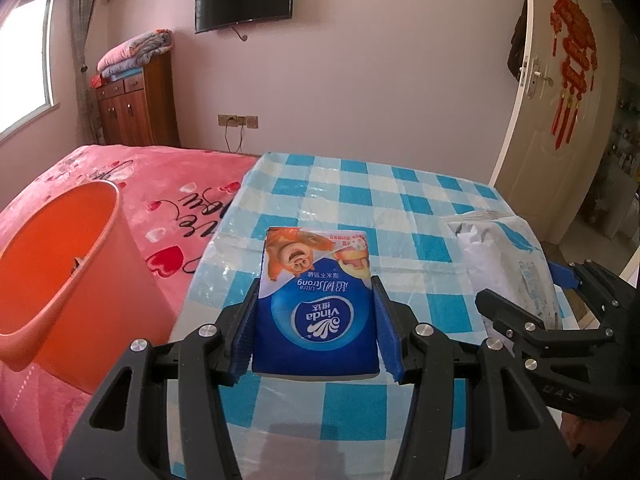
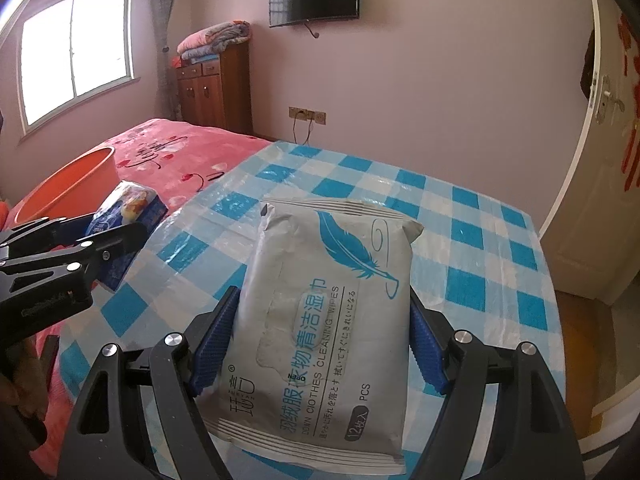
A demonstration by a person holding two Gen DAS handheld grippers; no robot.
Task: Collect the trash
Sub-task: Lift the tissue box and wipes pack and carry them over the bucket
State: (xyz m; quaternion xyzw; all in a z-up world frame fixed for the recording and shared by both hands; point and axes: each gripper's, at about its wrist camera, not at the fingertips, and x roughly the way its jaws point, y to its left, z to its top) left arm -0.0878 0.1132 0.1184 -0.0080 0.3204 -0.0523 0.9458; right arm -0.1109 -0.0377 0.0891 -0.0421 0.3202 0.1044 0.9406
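Above checked tablecloth: tissue pack clamped in left gripper, wipes packet clamped in right gripper; long axes along fingers, pointing forward.

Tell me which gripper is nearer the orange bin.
Left. The left gripper, shut on the tissue pack, sits right beside the orange bin. The right gripper, shut on the wipes pack, is farther off over the table.

Orange bin stands open-topped left of the checked table.
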